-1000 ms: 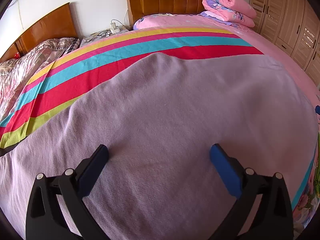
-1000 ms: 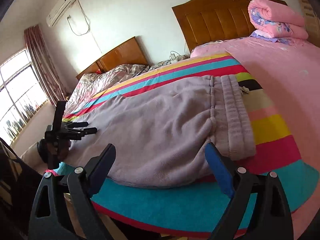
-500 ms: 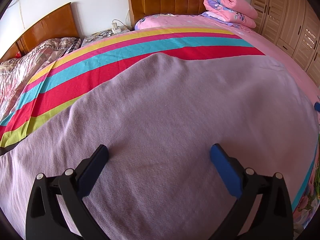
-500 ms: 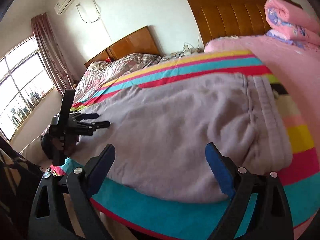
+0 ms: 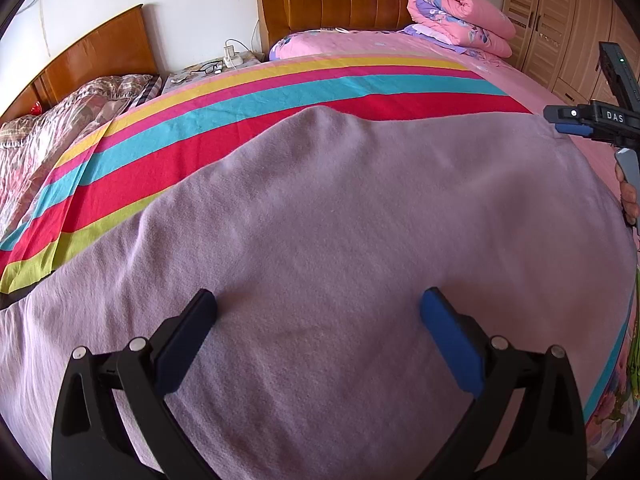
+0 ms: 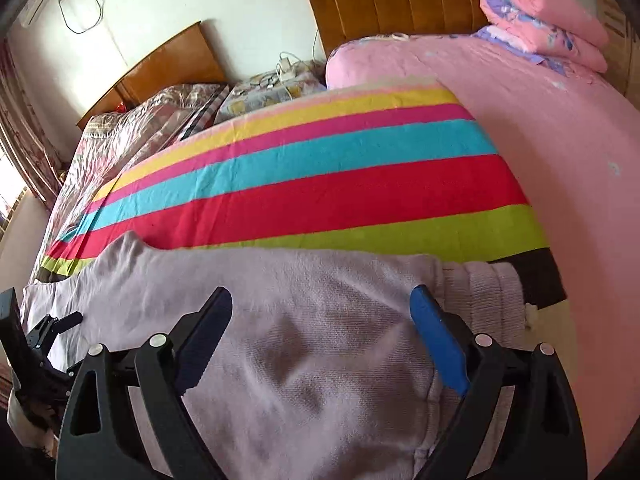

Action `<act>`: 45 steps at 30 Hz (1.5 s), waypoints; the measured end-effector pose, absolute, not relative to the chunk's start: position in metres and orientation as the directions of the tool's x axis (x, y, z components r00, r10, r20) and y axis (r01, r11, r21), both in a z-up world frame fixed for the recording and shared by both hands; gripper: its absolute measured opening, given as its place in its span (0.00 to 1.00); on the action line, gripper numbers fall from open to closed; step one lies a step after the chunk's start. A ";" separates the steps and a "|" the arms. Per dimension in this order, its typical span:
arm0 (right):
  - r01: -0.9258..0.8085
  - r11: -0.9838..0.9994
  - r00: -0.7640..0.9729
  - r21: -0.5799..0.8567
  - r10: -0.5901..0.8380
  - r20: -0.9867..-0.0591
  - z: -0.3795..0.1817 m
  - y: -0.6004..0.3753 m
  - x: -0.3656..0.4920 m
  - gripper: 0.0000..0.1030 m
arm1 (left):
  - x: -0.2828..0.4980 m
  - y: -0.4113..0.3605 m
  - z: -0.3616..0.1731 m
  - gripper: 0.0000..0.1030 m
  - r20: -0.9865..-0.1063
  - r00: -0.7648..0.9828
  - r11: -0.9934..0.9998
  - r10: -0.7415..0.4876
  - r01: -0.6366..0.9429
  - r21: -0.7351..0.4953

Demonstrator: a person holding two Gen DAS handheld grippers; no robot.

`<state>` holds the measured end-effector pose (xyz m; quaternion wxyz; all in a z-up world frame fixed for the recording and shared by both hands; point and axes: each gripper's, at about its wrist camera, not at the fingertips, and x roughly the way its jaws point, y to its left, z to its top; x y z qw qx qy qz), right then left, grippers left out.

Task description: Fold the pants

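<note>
Right claw has swung in over the waistband; left claw unmoved. Both spread wide, holding nothing. Pants lie flat on the striped blanket, ready for pinching.

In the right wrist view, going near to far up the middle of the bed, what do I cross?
Open right gripper → lilac knit pants → rainbow-striped blanket → pink bolster pillow → brown wooden headboard.
</note>
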<state>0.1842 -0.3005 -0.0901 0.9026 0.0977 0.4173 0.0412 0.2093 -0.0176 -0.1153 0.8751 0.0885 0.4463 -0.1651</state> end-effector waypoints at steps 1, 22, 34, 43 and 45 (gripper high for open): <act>-0.008 0.980 0.651 0.198 0.156 -0.743 -0.086 -0.291 0.179 0.86 | 0.209 -0.018 -0.115 0.99 -0.810 0.547 0.930 -0.210 0.367 0.007; -0.208 0.978 0.669 -0.011 0.134 -0.731 -0.064 -0.111 0.166 0.88 | 0.202 0.100 -0.062 0.99 -0.723 0.665 0.982 -0.185 0.156 -0.108; -0.498 0.867 0.567 0.023 0.346 -0.747 -0.085 0.043 0.170 0.89 | 0.027 0.389 -0.059 0.97 -0.512 0.855 0.687 0.080 -0.420 -0.594; -0.515 0.857 0.558 0.035 0.366 -0.745 -0.084 0.048 0.161 0.89 | 0.018 0.447 -0.101 0.66 -0.558 0.830 0.497 -0.029 -0.472 -0.728; -0.494 0.868 0.560 0.048 0.360 -0.746 -0.085 0.041 0.164 0.89 | 0.023 0.445 -0.105 0.66 -0.584 0.811 0.499 -0.019 -0.499 -0.709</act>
